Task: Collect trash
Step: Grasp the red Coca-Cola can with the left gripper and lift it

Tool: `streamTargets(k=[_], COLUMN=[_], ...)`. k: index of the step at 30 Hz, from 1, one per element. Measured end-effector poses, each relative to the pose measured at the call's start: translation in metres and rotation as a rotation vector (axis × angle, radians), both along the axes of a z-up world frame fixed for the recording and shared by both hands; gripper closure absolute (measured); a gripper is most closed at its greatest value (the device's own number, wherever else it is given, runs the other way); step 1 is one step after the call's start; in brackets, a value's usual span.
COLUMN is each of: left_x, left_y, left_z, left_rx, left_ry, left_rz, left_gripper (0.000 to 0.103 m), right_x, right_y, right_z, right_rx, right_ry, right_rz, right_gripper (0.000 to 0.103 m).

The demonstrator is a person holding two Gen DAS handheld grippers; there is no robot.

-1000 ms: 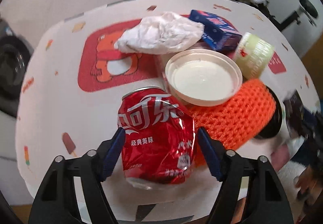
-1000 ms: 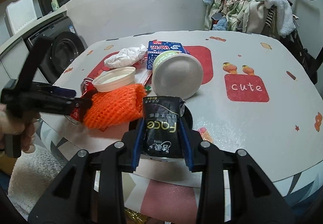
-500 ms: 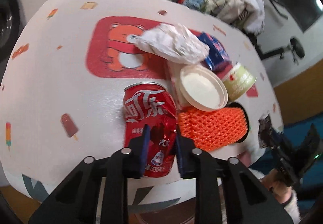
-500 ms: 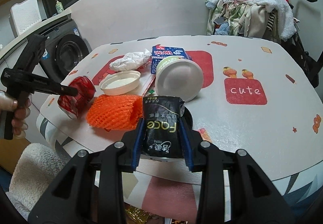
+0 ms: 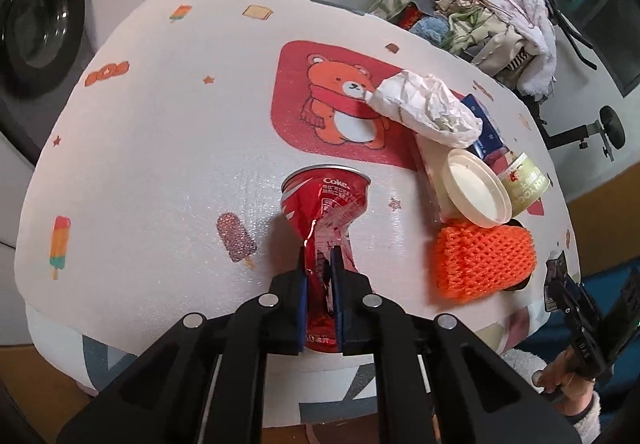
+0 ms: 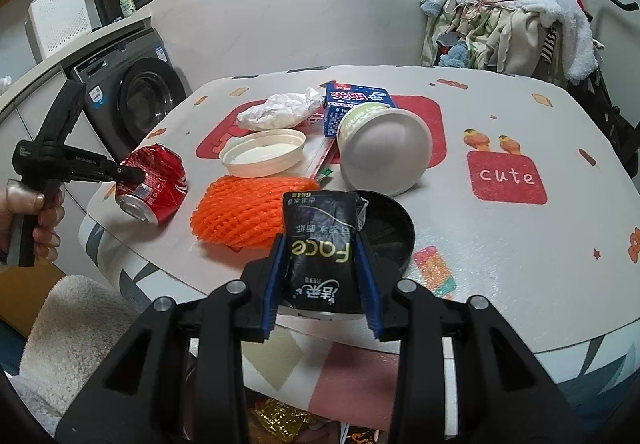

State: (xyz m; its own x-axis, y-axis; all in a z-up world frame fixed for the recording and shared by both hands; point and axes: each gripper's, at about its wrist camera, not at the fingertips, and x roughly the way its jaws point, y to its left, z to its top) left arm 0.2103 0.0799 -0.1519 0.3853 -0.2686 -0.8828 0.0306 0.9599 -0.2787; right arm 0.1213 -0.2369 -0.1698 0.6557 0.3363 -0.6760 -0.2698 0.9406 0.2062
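My left gripper is shut on a crushed red Coke can and holds it over the table's near-left edge; the can also shows in the right wrist view, with the left gripper on it. My right gripper is shut on a black tissue packet above the table's front edge. On the table lie an orange foam net, a white lid, a toppled yogurt cup, a crumpled white paper, a blue carton and a black lid.
The table has a white patterned cloth. A washing machine stands at the left behind it. A heap of clothes sits behind the far right corner. A fluffy white seat lies below the left edge.
My left gripper closed on the can, squeezed it flat in the middle and drew it left, away from the orange net. My right gripper kept its hold on the packet and barely moved.
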Motion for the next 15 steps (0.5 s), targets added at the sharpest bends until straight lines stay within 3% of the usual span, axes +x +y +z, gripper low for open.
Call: streamTargets(k=[7,15], left_x=[-0.025,-0.087], left_y=[-0.036,-0.085], left_z=[0.027,0.05], left_rx=[-0.015,-0.004], left_ry=[-0.084,-0.182], left_rz=[-0.177,-0.382], left_gripper=[0.095,0.095], right_x=[-0.013,-0.04], right_y=[0.006,0.014], right_z=[0.014,0.029], right_rx=[0.017,0.036], right_ry=[-0.017,-0.042], right_rz=[-0.003,-0.005], right_gripper=[0.067,0.067])
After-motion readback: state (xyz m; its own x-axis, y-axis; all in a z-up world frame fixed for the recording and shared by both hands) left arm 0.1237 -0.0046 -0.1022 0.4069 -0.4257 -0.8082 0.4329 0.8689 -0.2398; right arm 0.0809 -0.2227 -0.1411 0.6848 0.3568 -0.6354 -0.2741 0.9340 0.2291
